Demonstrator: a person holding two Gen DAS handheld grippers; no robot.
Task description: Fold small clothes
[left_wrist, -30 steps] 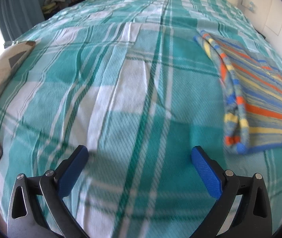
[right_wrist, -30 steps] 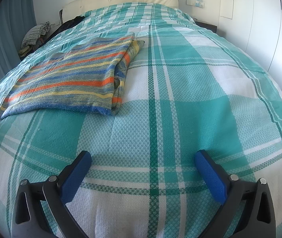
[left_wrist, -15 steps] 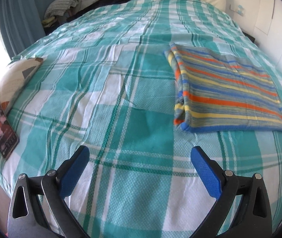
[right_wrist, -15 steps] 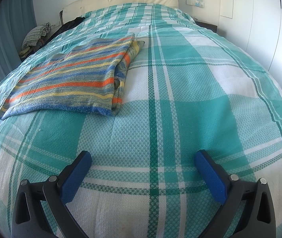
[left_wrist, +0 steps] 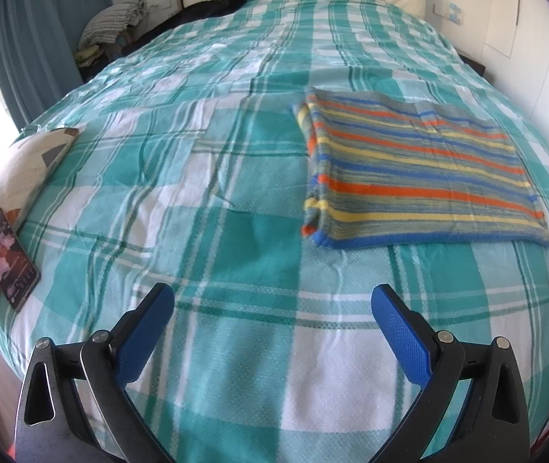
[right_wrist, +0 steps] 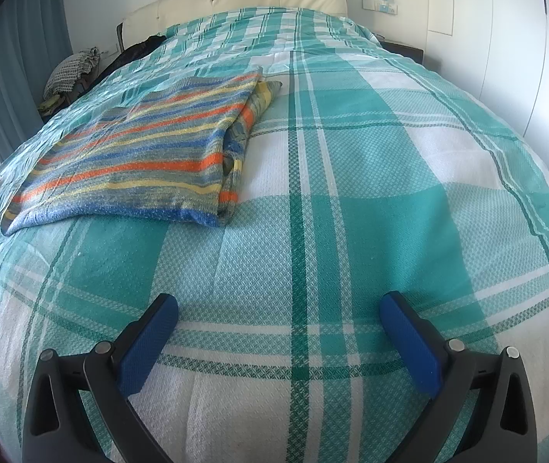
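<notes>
Striped folded garment [left_wrist: 421, 177] now fully in left view; left gripper [left_wrist: 272, 308] pulled back, both claws wide

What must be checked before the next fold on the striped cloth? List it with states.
1. Left gripper open and empty: ok.
2. Right gripper open and empty: ok.
3. Striped cloth lying flat on the bed: ok.
4. Cloth edges lined up: not ok, an under layer pokes out along one side.
5. Phone clear of the cloth: ok.
6. Number of layers already folded: cannot tell.
</notes>
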